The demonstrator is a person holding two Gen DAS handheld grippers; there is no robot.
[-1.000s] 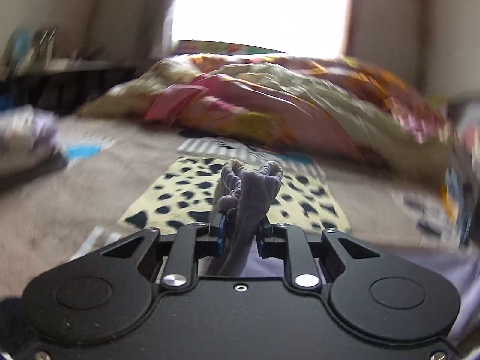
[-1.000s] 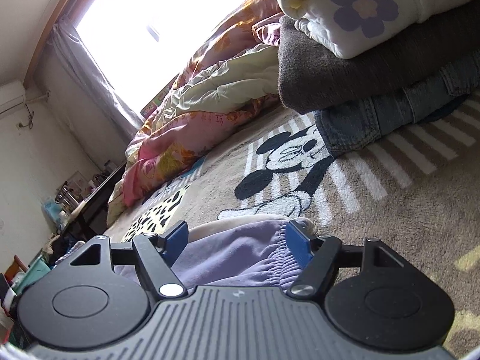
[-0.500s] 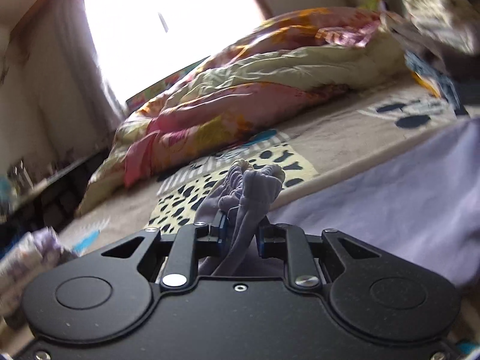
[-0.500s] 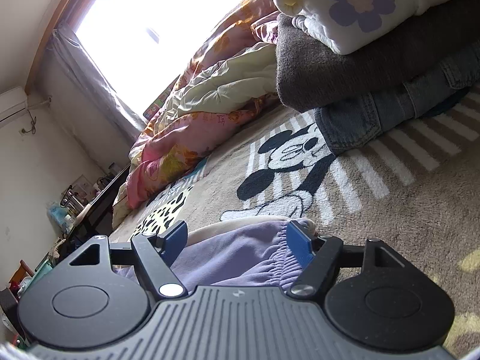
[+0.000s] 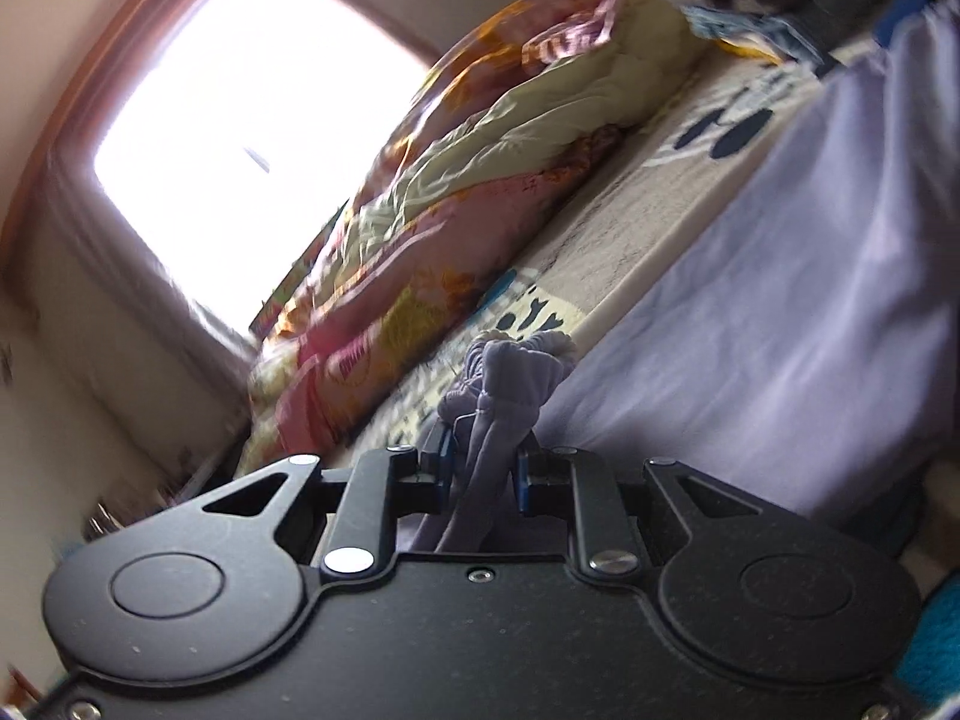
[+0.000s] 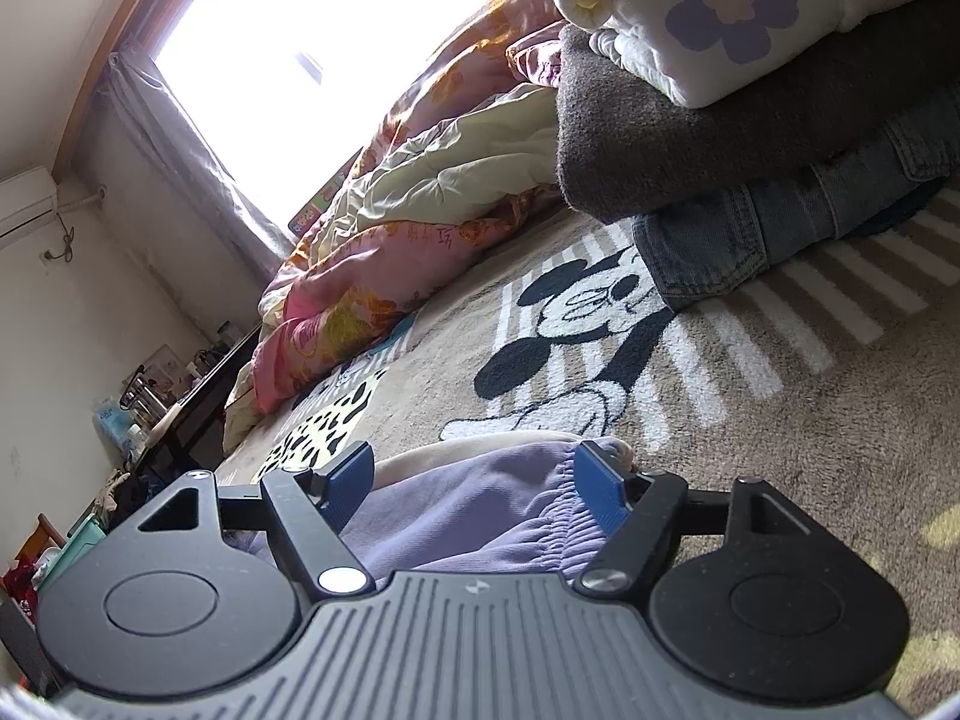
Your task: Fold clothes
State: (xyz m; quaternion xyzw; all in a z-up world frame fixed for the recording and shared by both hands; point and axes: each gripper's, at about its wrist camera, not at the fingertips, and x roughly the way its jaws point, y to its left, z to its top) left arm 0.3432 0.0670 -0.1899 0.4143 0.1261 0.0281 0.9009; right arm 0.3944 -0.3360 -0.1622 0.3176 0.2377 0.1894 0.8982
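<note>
The soft lilac elastic-waisted garment [image 5: 780,312] lies half-spread on the beige cartoon-print blanket [image 6: 750,420], unfolded. Left gripper [image 5: 483,468] pinches its bunched edge; right gripper [image 6: 474,480] straddles the waistband (jaws apart). Folding looks barely begun.

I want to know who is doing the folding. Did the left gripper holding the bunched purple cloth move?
Yes. The left gripper, shut on the purple cloth, has rolled: the bright window that sat level now tilts steeply.

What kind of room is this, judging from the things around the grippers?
Most likely a bedroom in a home. A rumpled floral quilt lies below a bright window, folded clothes are stacked on a cartoon mouse blanket, and a cluttered side table stands by the wall.
</note>
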